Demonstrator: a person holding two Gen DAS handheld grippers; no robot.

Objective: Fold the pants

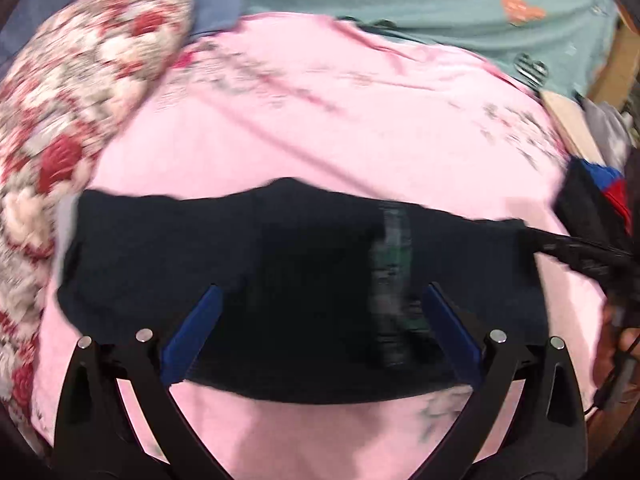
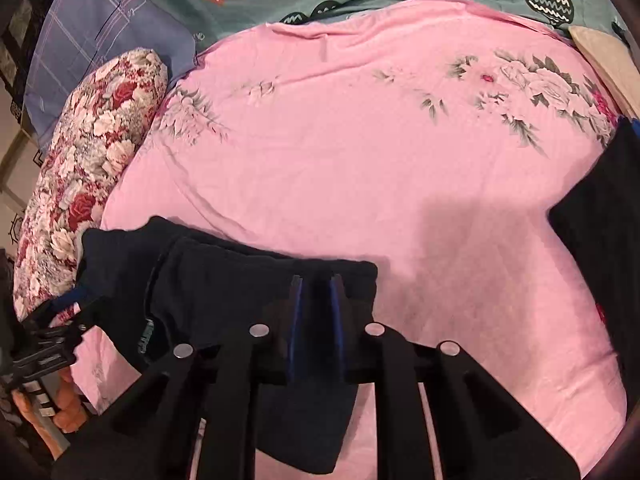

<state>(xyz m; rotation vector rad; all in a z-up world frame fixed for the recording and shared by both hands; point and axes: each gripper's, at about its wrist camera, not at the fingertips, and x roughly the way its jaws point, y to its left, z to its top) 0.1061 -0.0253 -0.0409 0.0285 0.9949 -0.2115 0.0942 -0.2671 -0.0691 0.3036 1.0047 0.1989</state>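
A: Start at the jaws. What does each one have?

B: The left gripper [image 1: 320, 332] stands wide open, its blue pads spread over the dark pants [image 1: 280, 264] with nothing caught between them. The right gripper [image 2: 317, 320] is nearly closed, its pads pinched on a fold of the pants [image 2: 224, 292] near their right edge.

A: And where do the pants lie?

B: On the near part of the pink sheet [image 2: 360, 140], bunched into a wide dark band, partly lifted on the right-hand side where the grip is.

A: How will they handle?

B: Soft and limp, I'd judge, light enough but floppy; they sag wherever unsupported. Best taken at the waistband or a hem corner, with both layers in the pinch, so the cloth hangs straight rather than slipping.

A: Anything in the way?

B: A floral pillow [image 2: 92, 152] sits just left of the pants, close enough to catch a leg laid out that way. A dark folded pile [image 2: 600, 220] lies at the right edge, well apart. The far sheet looks open for spreading.
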